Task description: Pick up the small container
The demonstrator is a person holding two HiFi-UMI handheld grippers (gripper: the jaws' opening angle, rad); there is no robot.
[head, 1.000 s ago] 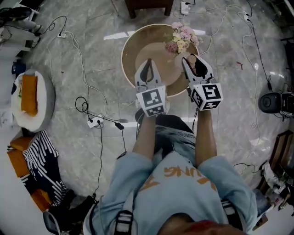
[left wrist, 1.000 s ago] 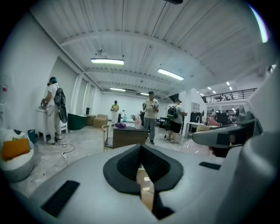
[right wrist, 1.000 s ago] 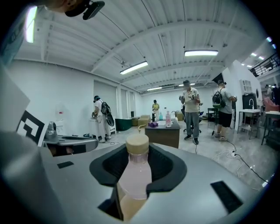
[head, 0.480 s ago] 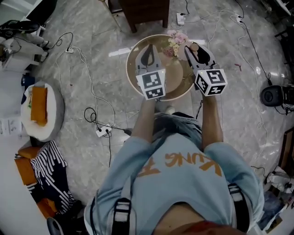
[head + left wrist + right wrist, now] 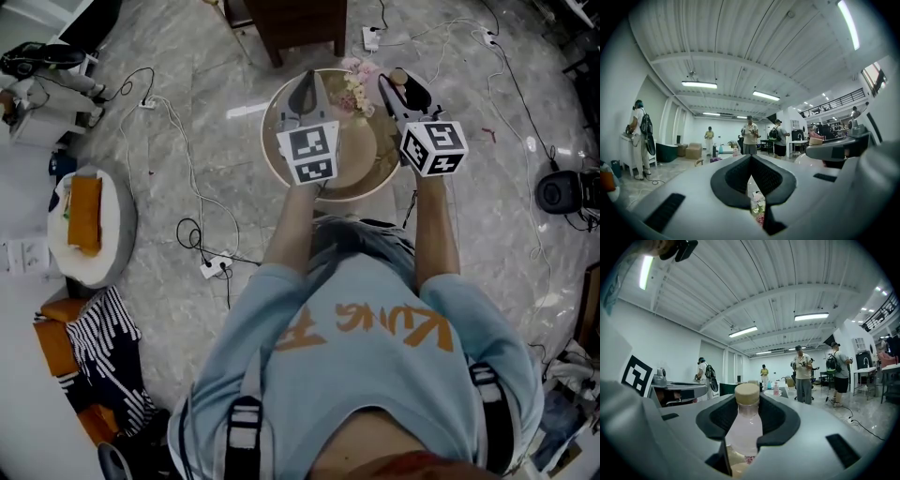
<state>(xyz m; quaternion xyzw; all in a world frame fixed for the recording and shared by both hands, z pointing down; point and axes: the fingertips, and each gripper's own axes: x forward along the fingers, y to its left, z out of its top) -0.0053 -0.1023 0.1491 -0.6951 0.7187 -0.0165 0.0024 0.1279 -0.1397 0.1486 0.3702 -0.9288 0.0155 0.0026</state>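
The right gripper's jaws are clamped on the small bottle, holding it upright over the round worktop's far right edge, near the flowers. The left gripper's jaws are together and empty, over the far left edge.

text: "KUNG", orange, upside down | on: T-shirt | rest unreadable

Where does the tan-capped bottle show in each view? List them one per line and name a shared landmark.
Head view: upper centre-right, the tan-capped bottle between the jaws of the right hand-held gripper.
Left gripper view: mid-right, a tan bit above that hand-held gripper, likely its cap.
Right gripper view: bottom centre, gripped between the jaws.
Shared landmark: the right hand-held gripper, in all three.
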